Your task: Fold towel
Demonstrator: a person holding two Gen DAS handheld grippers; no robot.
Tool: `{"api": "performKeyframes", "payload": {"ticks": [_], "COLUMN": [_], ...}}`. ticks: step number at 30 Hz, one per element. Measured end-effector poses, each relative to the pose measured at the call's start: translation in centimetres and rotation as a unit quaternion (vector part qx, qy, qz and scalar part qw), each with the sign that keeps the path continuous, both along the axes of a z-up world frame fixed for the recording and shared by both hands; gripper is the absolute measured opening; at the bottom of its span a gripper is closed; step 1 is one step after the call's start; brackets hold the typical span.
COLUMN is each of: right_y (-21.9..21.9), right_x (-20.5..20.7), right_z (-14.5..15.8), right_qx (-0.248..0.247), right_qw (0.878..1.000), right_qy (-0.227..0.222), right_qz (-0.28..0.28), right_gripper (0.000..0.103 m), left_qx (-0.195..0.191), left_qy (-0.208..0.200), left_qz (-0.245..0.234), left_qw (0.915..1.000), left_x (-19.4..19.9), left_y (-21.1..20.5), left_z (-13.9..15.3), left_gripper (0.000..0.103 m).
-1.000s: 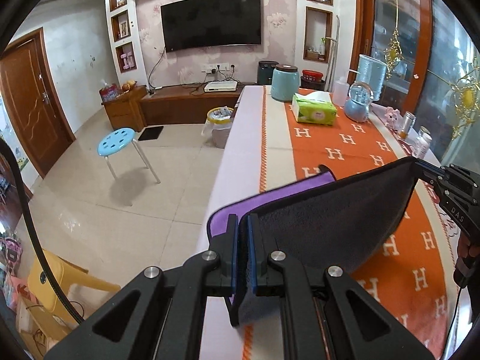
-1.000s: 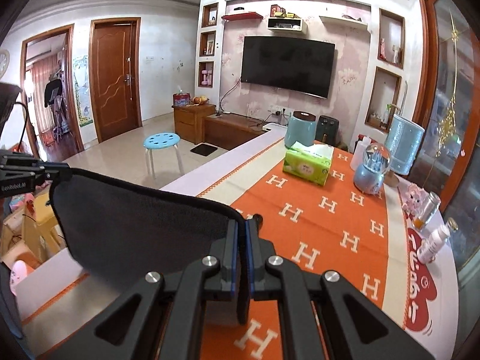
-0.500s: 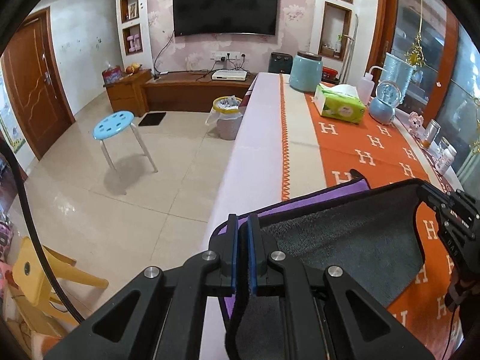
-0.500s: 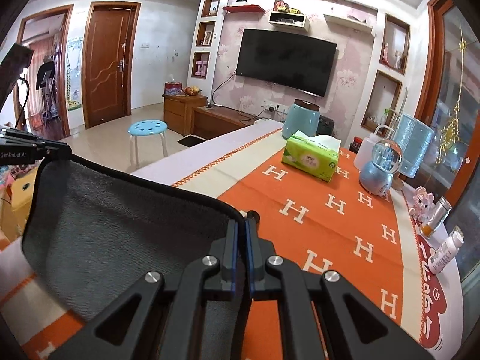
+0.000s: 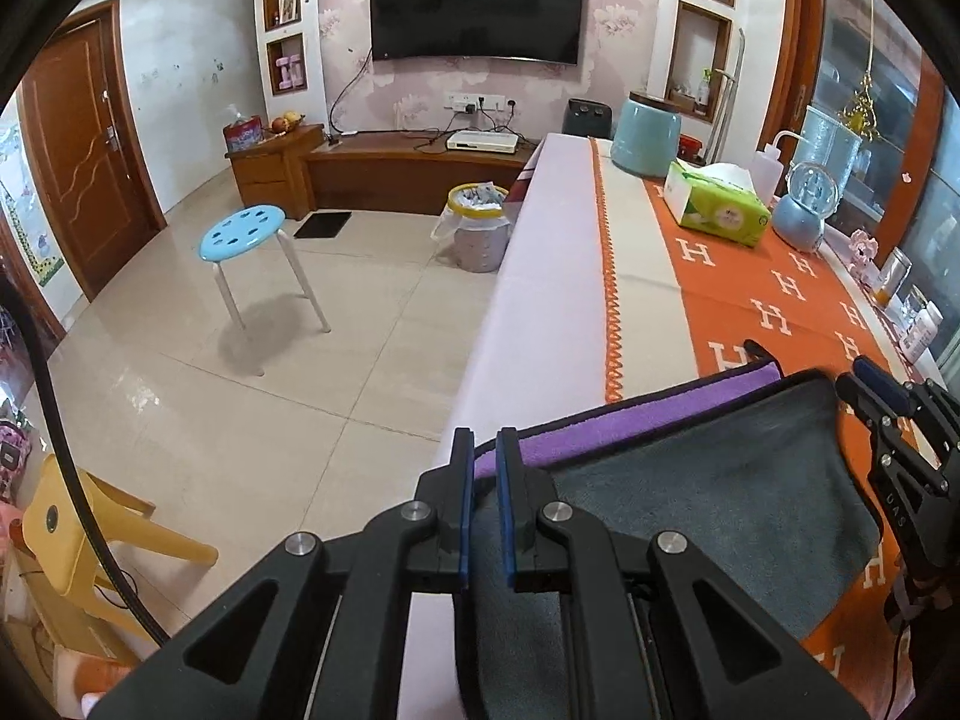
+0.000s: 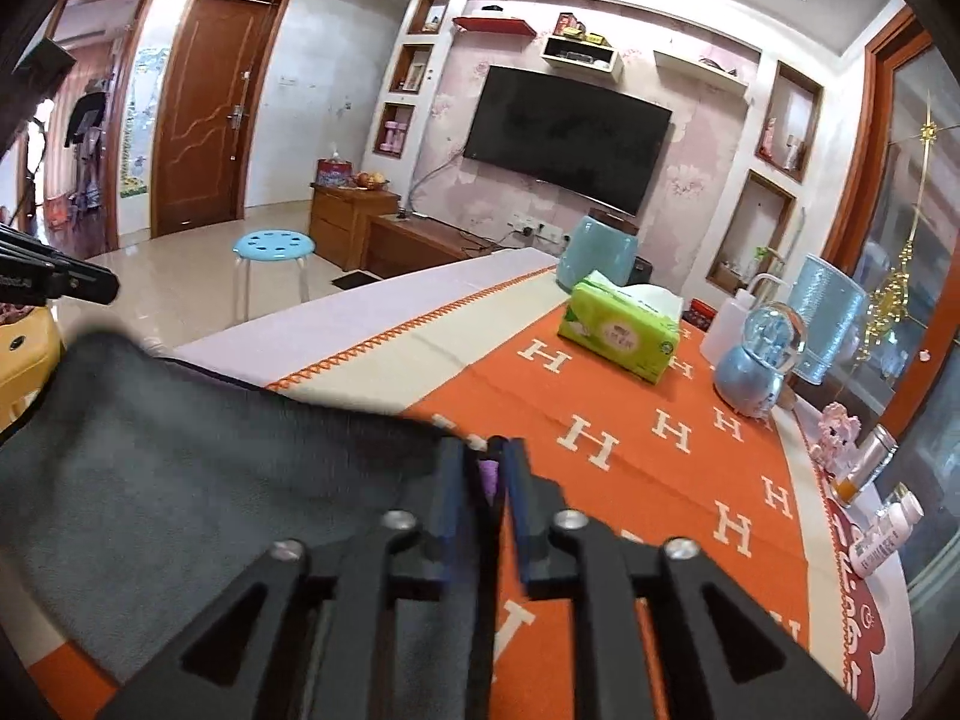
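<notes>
In our left wrist view, our left gripper [image 5: 483, 480] has its jaws slightly parted, the grey towel [image 5: 708, 492] edge running between them, its purple side showing beneath; it lies folded on the orange-patterned surface [image 5: 750, 300]. In our right wrist view, our right gripper [image 6: 486, 480] is parted too, towel [image 6: 180, 468] edge between the jaws.
</notes>
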State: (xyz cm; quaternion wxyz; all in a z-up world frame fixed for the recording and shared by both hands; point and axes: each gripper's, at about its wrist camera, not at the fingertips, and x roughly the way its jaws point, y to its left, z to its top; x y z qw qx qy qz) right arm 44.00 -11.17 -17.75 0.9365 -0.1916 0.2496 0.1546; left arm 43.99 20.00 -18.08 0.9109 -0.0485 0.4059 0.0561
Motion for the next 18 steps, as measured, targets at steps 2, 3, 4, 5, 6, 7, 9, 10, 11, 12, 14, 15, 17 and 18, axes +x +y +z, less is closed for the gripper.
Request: {"api": "performKeyframes", "payload": {"ticks": [2, 3, 4, 5, 6, 7, 9, 10, 11, 12, 14, 15, 17, 18], "right_y": [-0.2, -0.2, -0.3, -0.4, -0.4, -0.4, -0.6, -0.6, -0.7, -0.7, -0.9, -1.1, -1.4, -1.5], "right_x": [0.1, 0.1, 0.0, -0.1, -0.1, -0.2, -0.6, -0.7, -1.1, -1.3, -2.1, -2.4, -3.5, -4.2], "right_z": [0.3, 0.5, 0.8, 1.1, 1.6, 1.9, 3.0, 3.3, 3.9, 4.3, 5.2, 5.6, 6.4, 6.7], "right_qx": [0.002, 0.004, 0.008, 0.01, 0.01, 0.011, 0.015, 0.017, 0.019, 0.02, 0.022, 0.023, 0.027, 0.03], "right_qw": [1.0, 1.0, 1.0, 1.0, 1.0, 1.0, 0.999, 0.999, 0.999, 0.999, 0.998, 0.998, 0.998, 0.997], "right_qy": [-0.003, -0.005, -0.008, -0.01, -0.012, -0.014, -0.019, -0.021, -0.024, -0.026, -0.028, -0.028, -0.032, -0.033], "right_qz": [-0.012, -0.016, -0.018, -0.02, -0.023, -0.026, -0.033, -0.035, -0.038, -0.04, -0.047, -0.049, -0.053, -0.056], "right_gripper": [0.053, 0.058, 0.059, 0.061, 0.063, 0.064, 0.068, 0.069, 0.071, 0.072, 0.075, 0.076, 0.08, 0.082], "left_qx": [0.001, 0.001, 0.001, 0.002, 0.004, 0.006, 0.004, -0.001, -0.005, -0.009, -0.012, -0.012, -0.014, -0.016], "left_qy": [0.003, 0.003, 0.002, 0.002, 0.001, 0.0, 0.002, 0.002, 0.002, 0.001, 0.0, -0.002, -0.004, -0.004], "left_qz": [0.007, 0.01, 0.011, 0.012, 0.012, 0.013, 0.014, 0.015, 0.016, 0.017, 0.017, 0.015, 0.011, 0.01], "left_qw": [1.0, 0.9999, 0.9999, 0.9999, 0.9999, 0.9999, 0.9999, 0.9999, 0.9999, 0.9998, 0.9998, 0.9998, 0.9998, 0.9998], "left_x": [-0.1, -0.2, -0.5, -0.6, -0.9, -1.2, -1.9, -2.2, -2.6, -3.1, -4.2, -4.8, -6.0, -6.6], "left_y": [0.1, 0.2, 0.3, 0.3, 0.2, 0.1, 0.0, 0.1, 0.0, -0.1, -0.2, -0.3, -0.6, -0.7], "left_z": [0.2, 0.4, 0.7, 1.1, 1.4, 1.9, 2.8, 3.2, 3.6, 4.0, 4.8, 5.2, 5.9, 6.2], "left_gripper": [0.016, 0.017, 0.02, 0.024, 0.026, 0.029, 0.03, 0.03, 0.03, 0.03, 0.035, 0.035, 0.045, 0.051]}}
